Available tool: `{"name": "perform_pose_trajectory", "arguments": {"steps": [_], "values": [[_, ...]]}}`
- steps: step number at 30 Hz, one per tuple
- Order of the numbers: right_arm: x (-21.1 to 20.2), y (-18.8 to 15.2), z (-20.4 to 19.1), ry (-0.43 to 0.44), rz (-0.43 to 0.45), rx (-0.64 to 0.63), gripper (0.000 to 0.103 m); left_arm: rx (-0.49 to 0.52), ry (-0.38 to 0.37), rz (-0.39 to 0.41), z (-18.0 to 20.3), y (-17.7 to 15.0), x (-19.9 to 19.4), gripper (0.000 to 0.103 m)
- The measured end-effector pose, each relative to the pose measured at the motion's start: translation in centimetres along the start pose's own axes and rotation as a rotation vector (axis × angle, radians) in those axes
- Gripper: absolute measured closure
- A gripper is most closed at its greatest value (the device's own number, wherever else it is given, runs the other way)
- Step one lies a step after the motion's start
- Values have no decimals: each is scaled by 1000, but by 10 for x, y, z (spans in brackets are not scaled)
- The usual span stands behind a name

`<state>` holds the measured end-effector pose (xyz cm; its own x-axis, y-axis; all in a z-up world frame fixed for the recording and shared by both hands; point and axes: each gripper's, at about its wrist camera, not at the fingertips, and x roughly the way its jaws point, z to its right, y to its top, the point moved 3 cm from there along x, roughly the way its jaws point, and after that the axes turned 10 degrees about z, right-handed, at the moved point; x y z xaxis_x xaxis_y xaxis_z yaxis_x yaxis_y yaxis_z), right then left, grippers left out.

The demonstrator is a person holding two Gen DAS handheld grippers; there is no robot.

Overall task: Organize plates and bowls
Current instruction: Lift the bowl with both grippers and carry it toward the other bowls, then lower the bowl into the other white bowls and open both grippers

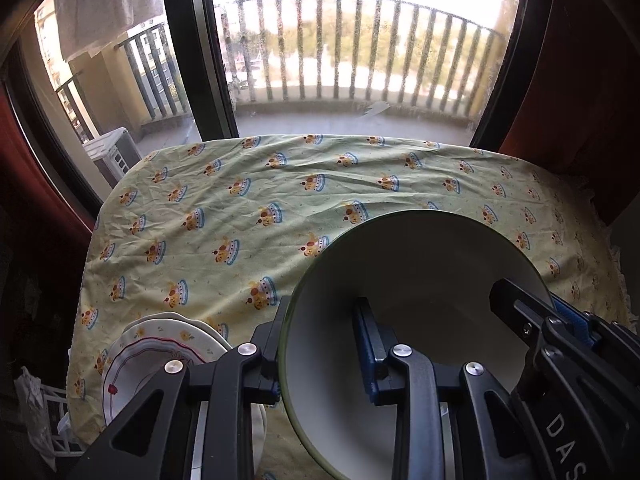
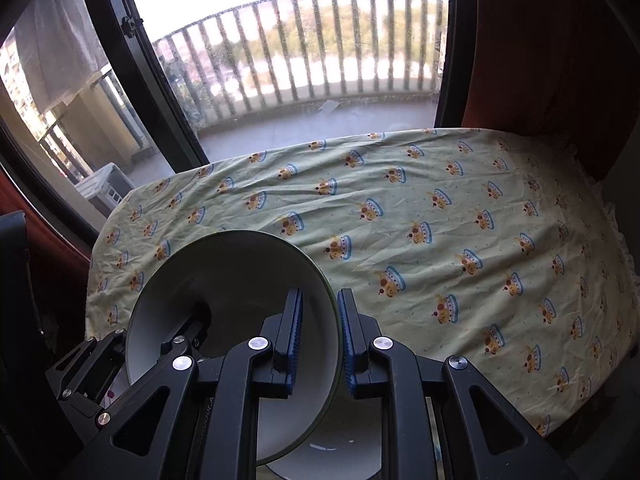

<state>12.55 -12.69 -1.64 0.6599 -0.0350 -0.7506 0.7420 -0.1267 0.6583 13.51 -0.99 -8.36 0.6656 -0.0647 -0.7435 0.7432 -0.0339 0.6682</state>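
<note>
A white bowl with a green rim [image 1: 412, 280] is held tilted above the table between both grippers. My left gripper [image 1: 320, 344] is shut on its left wall, one finger outside and one inside. My right gripper [image 2: 320, 336] is shut on the bowl's [image 2: 224, 280] right wall; it also shows in the left wrist view [image 1: 560, 320]. A stack of white plates with floral trim [image 1: 160, 352] lies on the cloth at the lower left. Another white dish [image 2: 332, 452] sits under the bowl in the right wrist view.
The table wears a pale yellow-green cloth with a crown print [image 1: 320, 200], also in the right wrist view [image 2: 460, 220]. Behind it is a large window with a dark frame [image 1: 208, 80] and a balcony railing. Red curtains [image 1: 580, 80] hang at the sides.
</note>
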Motion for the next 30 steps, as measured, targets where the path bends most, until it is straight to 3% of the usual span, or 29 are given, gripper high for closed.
{"name": "perform_pose_trajectory", "arguments": {"steps": [11, 22, 30], "values": [[6, -34, 30, 35, -86, -66, 82, -20, 46, -74, 21, -42, 6, 75], [29, -67, 24, 83, -211, -132, 82, -46, 100, -181, 11, -76, 17, 75], [28, -70, 23, 76, -202, -145, 82, -73, 96, -177, 11, -79, 14, 76]]}}
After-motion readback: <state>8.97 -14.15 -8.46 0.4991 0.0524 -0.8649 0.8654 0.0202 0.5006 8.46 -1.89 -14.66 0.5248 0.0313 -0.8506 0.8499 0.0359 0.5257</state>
